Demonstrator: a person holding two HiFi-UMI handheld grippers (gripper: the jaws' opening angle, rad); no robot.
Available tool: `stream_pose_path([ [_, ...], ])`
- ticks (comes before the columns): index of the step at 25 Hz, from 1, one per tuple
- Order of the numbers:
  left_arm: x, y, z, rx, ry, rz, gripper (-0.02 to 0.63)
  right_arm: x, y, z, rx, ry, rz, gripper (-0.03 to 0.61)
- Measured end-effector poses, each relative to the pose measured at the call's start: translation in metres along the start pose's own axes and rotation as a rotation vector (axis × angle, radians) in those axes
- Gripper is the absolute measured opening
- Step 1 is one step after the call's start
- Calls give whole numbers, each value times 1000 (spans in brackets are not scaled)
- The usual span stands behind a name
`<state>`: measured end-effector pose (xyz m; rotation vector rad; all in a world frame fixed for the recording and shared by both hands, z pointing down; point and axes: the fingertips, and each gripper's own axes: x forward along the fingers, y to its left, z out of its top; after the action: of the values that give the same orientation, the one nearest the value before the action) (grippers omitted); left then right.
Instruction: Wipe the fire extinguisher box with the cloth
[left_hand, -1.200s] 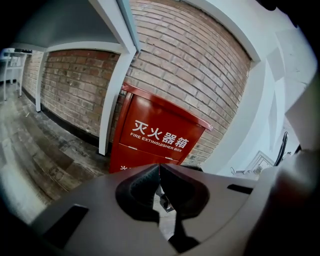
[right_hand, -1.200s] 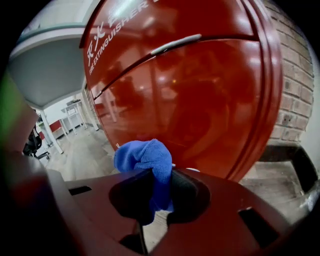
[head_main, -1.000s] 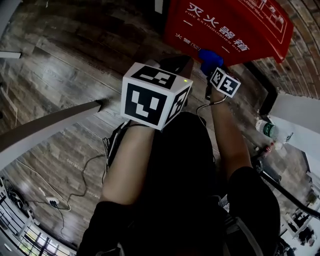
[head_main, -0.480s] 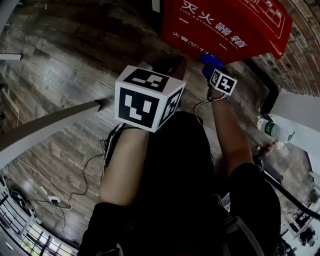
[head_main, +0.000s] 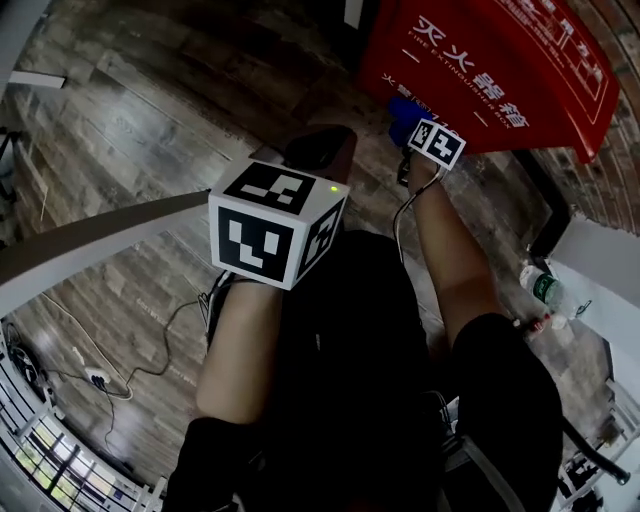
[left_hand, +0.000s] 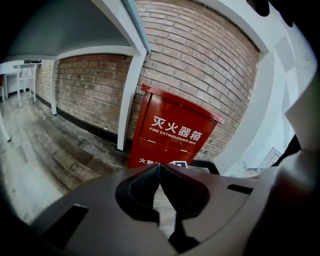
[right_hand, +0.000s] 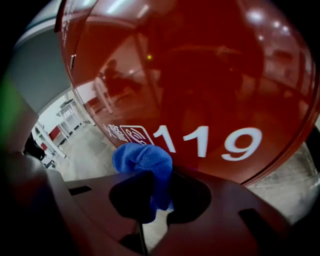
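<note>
The red fire extinguisher box (head_main: 500, 75) stands against a brick wall, with white characters on its front; in the left gripper view the box (left_hand: 170, 135) is some way ahead. My right gripper (head_main: 408, 125) is shut on a blue cloth (right_hand: 145, 162) and holds it close to the lower front of the box (right_hand: 200, 75), beside the white "119". Whether the cloth (head_main: 402, 108) touches the panel is unclear. My left gripper (left_hand: 159, 167) is shut and empty, held back from the box; in the head view its jaws (head_main: 320, 148) show beyond the marker cube.
A white post (left_hand: 131, 95) rises just left of the box. A pale beam (head_main: 90, 250) crosses the wooden floor at left. Cables (head_main: 130, 370) lie on the floor at lower left, and a plastic bottle (head_main: 545, 290) stands at right.
The box has shifted right in the head view. My left gripper has dropped lower and left. My right gripper with the cloth stays near the box's lower front.
</note>
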<state>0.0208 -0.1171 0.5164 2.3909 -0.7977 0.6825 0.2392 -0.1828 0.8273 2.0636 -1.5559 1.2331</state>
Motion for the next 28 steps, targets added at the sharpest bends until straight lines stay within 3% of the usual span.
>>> stream_pose_path([
  [5,-22,20,-13,-34,2,56,11,34,51,4,61,25,53,83],
  [9,-37,24,-19,-44,-2,85,11,54,105,13,-78,-8,181,83],
  [12,-40,26,-21,-42,4,98,11,58,127,18,-206,-12,216,83],
  [17,-35,30,-19,-47,-3,94,11,28,139,32,-203,-76,276,83],
  [23,-10,26,-9,-44,-12,45,11,-53,113,24,-162,-192,365,83],
  [28,12,-12,-1,-62,-7,-137,11,-146,78,34,-199,-262,313,83],
])
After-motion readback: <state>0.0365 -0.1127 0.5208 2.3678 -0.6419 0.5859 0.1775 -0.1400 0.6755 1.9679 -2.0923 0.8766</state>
